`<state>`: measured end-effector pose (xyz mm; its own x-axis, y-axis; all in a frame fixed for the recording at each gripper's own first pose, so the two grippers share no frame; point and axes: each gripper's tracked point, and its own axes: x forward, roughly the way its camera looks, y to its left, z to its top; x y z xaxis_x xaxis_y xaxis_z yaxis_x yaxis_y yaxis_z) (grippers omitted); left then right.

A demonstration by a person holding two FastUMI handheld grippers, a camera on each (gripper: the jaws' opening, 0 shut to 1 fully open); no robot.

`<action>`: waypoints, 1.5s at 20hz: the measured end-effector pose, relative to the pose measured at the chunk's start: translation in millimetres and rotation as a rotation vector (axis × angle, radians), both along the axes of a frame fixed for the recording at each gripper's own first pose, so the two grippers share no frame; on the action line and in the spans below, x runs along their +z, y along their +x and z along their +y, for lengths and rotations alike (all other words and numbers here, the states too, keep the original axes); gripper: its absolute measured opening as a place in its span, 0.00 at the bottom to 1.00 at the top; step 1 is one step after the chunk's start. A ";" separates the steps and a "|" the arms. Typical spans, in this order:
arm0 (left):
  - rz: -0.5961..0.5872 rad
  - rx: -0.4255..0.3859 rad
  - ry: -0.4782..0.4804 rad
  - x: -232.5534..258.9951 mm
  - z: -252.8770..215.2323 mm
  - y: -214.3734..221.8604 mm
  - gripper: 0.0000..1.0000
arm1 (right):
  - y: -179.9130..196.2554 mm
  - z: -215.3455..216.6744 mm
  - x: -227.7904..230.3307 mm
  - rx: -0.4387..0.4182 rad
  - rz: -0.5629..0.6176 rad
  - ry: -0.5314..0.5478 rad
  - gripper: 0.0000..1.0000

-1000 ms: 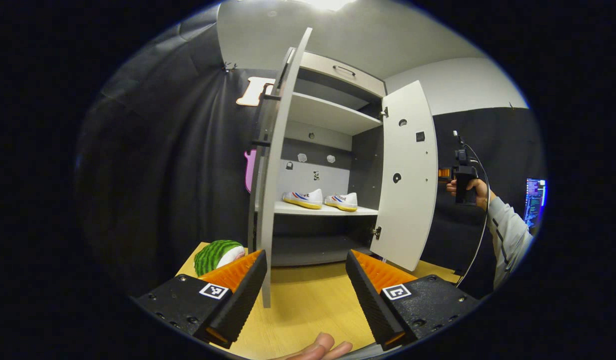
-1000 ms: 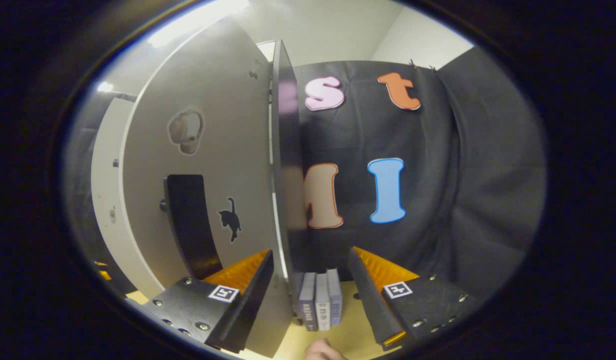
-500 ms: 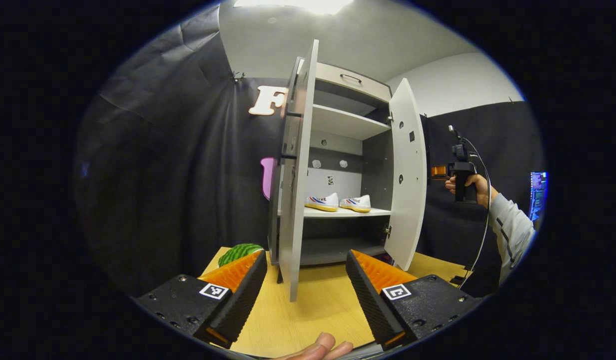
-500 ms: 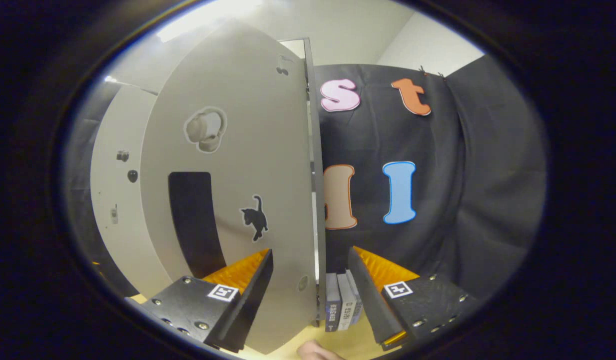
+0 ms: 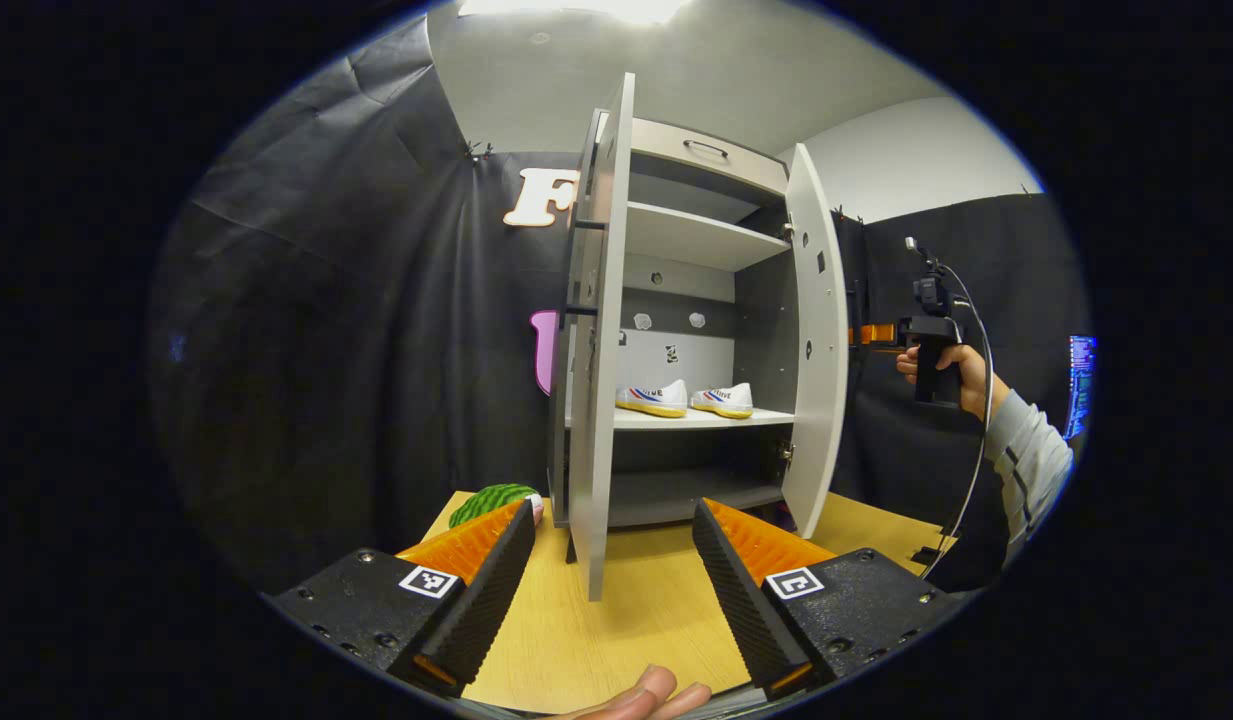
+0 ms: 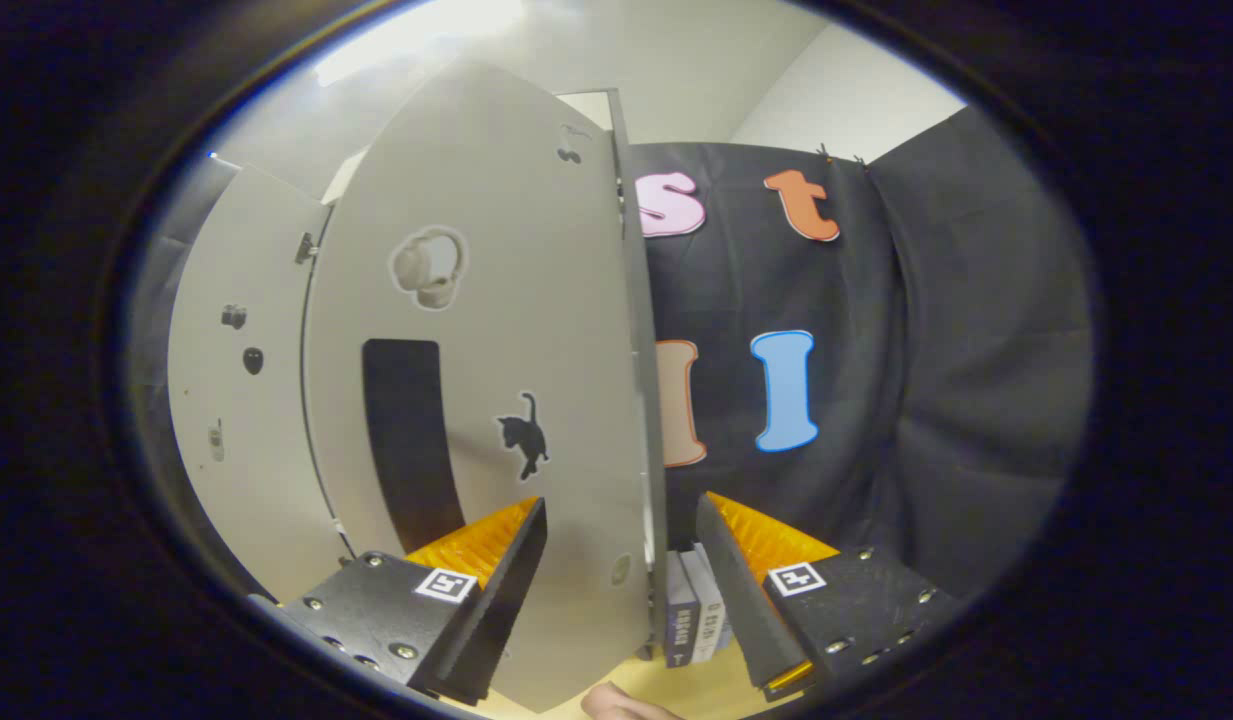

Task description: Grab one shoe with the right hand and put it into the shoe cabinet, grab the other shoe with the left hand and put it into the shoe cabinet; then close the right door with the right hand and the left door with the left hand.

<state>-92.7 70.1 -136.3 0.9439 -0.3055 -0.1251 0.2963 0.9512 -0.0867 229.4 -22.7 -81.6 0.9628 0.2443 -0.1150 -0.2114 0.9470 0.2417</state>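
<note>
Two white shoes (image 5: 654,397) (image 5: 724,399) with yellow soles sit side by side on the cabinet's middle shelf (image 5: 706,420). The left door (image 5: 598,350) stands wide open, edge-on to me. My left gripper (image 5: 611,590) is open over the table, short of that door, holding nothing. The right door (image 5: 816,340) is partly swung in. My right gripper (image 5: 869,335), held in a hand, is at that door's outer side. In the right gripper view the right gripper (image 6: 621,590) is open close against the door's outer face (image 6: 496,330), near its black handle (image 6: 411,440).
A green striped watermelon toy (image 5: 491,498) lies on the wooden table (image 5: 626,620) left of the cabinet. Several books (image 6: 696,620) stand by the cabinet's right side. The person's sleeve (image 5: 1026,470) and a cable hang at the right. Black cloth walls surround the booth.
The right door has swung further toward shut, with the right gripper following behind it. My left gripper has drawn back a little from the cabinet. The left door has not moved.
</note>
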 end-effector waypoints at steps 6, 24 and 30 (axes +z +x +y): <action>0.008 0.024 0.012 3.8 0.1 -1.5 0.96 | -18.5 56.2 -8.2 0.016 0.007 0.098 0.93; 0.018 0.229 -0.002 51.6 107.6 105.0 0.95 | -156.1 31.4 -59.2 0.165 -0.113 0.009 0.96; -0.011 0.255 -0.039 106.1 127.9 168.9 0.95 | -186.8 15.6 -84.8 0.113 -0.021 0.034 0.96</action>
